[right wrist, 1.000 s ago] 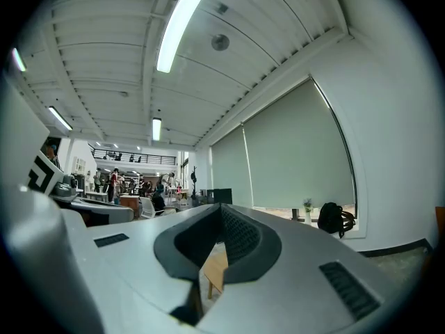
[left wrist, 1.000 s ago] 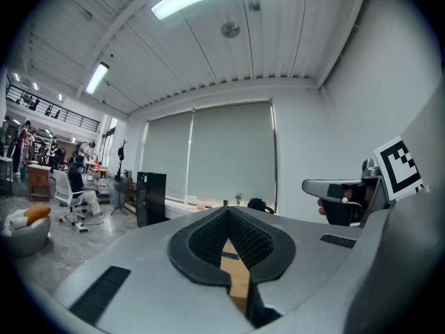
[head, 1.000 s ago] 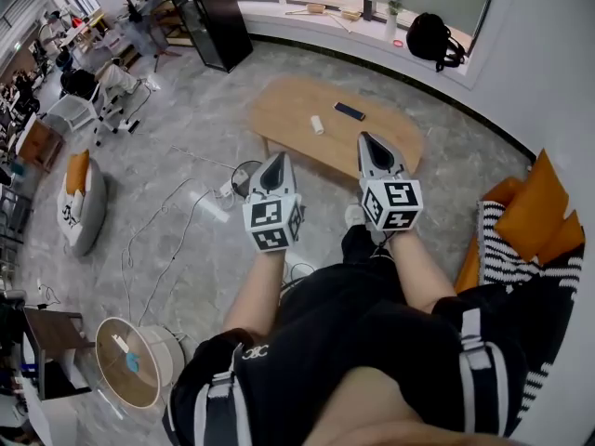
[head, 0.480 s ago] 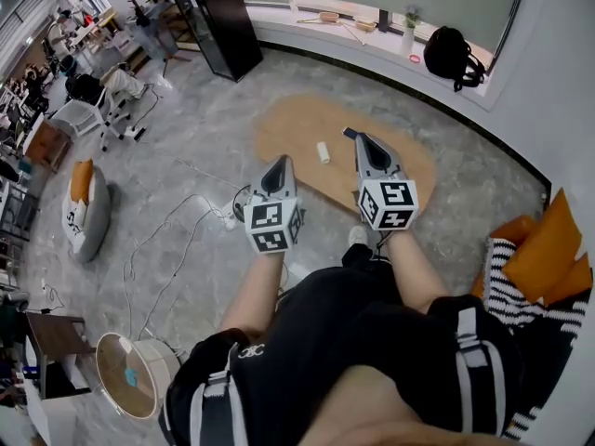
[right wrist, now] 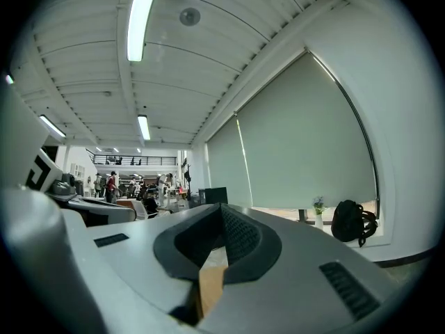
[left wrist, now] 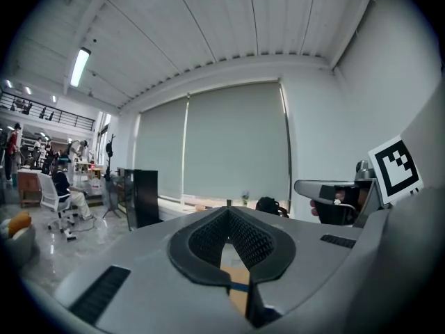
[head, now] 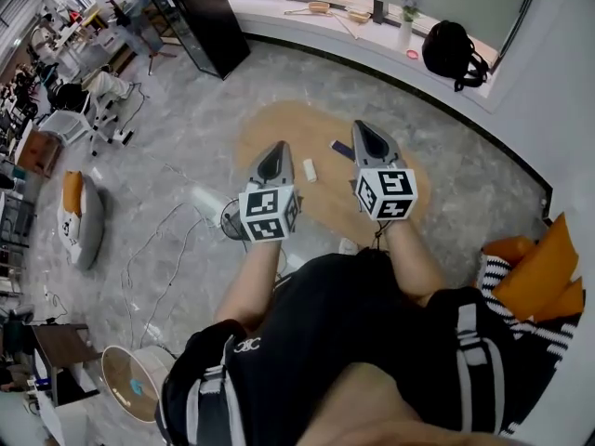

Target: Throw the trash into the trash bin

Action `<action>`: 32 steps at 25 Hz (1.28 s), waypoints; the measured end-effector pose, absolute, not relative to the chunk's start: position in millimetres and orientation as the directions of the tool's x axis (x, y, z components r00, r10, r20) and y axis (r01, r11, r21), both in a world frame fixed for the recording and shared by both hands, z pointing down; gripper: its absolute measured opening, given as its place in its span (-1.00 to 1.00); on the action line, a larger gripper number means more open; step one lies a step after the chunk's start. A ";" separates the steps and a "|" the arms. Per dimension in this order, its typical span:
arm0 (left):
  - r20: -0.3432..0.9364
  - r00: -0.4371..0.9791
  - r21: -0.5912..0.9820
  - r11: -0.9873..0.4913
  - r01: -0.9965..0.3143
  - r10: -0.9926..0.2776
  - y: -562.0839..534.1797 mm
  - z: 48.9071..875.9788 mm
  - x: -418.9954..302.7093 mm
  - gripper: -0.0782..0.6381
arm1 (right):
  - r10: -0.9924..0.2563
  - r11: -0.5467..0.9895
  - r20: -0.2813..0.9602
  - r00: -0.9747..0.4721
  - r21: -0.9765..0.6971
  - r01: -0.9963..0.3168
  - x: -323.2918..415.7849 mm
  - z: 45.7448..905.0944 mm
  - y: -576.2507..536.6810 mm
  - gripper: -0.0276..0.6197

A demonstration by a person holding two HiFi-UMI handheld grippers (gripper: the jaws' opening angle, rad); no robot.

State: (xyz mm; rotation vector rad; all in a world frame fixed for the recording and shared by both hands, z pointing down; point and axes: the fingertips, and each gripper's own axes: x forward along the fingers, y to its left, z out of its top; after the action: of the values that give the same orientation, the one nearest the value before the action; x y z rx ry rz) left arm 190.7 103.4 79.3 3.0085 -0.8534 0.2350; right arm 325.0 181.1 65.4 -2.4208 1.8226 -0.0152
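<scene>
Grey stone floor (head: 186, 147) runs out to a windowed wall, with a low wooden table (head: 288, 124) at twelve o'clock from the person. Far left, at eight o'clock and well apart from the table, stands the bin (head: 116, 374), round and open-topped, with something small and blue inside. The left gripper (head: 275, 153) is held out over the table, its jaws brought together at the tips with nothing between them. Near its tip, at its one o'clock, a white scrap (head: 309, 168) lies on the tabletop; that is most likely the trash. It looks like a small roll or wad of paper, too small to tell which, so I judge it light, soft and easy to crush or flick away. A pinch across its short middle, with the jaws coming from above, should do, and a gentle squeeze is enough. A dark flat device (head: 340, 147) lies near it at two o'clock and is best left alone. The right gripper (head: 362, 130) points over the table too, jaws closed and empty. Farther right, a backpack (head: 448, 46) sits on the sill at one o'clock, and orange cushions (head: 544, 263) lie at four o'clock.
</scene>
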 end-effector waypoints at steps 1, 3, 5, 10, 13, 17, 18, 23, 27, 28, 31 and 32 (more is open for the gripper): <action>0.149 0.840 -0.035 -0.851 -0.523 -0.522 95.2 79.1 202.9 -0.75 | -0.960 -0.268 -0.055 0.274 -0.094 -0.959 336.4 64.7 171.8 -0.88; 0.163 0.834 -0.030 -0.848 -0.529 -0.527 80.1 80.0 221.4 -0.75 | -0.965 -0.254 -0.040 0.258 -0.092 -0.963 353.2 64.3 153.9 -0.88; 0.175 0.827 -0.021 -0.842 -0.539 -0.534 69.2 82.4 233.2 -0.75 | -0.971 -0.237 -0.024 0.240 -0.088 -0.968 364.5 66.1 140.1 -0.88; 0.209 0.817 -0.021 -0.838 -0.545 -0.537 45.7 95.6 251.9 -0.75 | -0.976 -0.218 0.013 0.218 -0.097 -0.971 385.0 76.3 109.5 -0.88; 0.227 0.813 -0.020 -0.837 -0.546 -0.536 27.4 105.5 257.6 -0.75 | -0.980 -0.196 0.037 0.194 -0.083 -0.977 387.7 87.3 89.7 -0.88; 0.241 0.808 -0.031 -0.837 -0.547 -0.537 3.3 115.9 258.7 -0.75 | -0.980 -0.190 0.079 0.184 -0.069 -0.979 387.5 102.3 66.5 -0.88; 0.248 0.808 -0.028 -0.837 -0.546 -0.535 -1.8 119.3 259.3 -0.75 | -0.979 -0.190 0.090 0.184 -0.061 -0.980 387.5 105.7 61.2 -0.88; 0.301 0.810 -0.004 -0.850 -0.527 -0.504 -22.2 148.1 268.9 -0.75 | -0.969 -0.200 0.156 0.191 -0.043 -0.979 393.5 134.7 37.5 -0.88; 0.370 0.805 0.059 -0.853 -0.518 -0.463 -25.6 189.1 278.7 -0.75 | -0.951 -0.210 0.241 0.193 -0.046 -0.977 399.3 172.6 32.7 -0.88; 0.383 0.803 0.074 -0.851 -0.519 -0.457 -26.5 199.2 282.0 -0.75 | -0.947 -0.210 0.259 0.192 -0.046 -0.977 401.7 182.9 31.4 -0.88; 0.420 0.796 0.106 -0.848 -0.519 -0.435 -29.5 232.6 293.2 -0.75 | -0.934 -0.211 0.304 0.189 -0.042 -0.976 412.3 214.1 27.0 -0.88; 0.433 0.793 0.111 -0.848 -0.518 -0.427 -31.0 245.0 296.9 -0.75 | -0.930 -0.212 0.317 0.189 -0.040 -0.976 416.5 224.3 25.0 -0.88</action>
State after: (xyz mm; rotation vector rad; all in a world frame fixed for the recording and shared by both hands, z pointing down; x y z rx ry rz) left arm 296.9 -31.0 245.0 2.7589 -0.7376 0.5878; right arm 416.5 25.0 224.3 -2.5471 2.0675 -0.4571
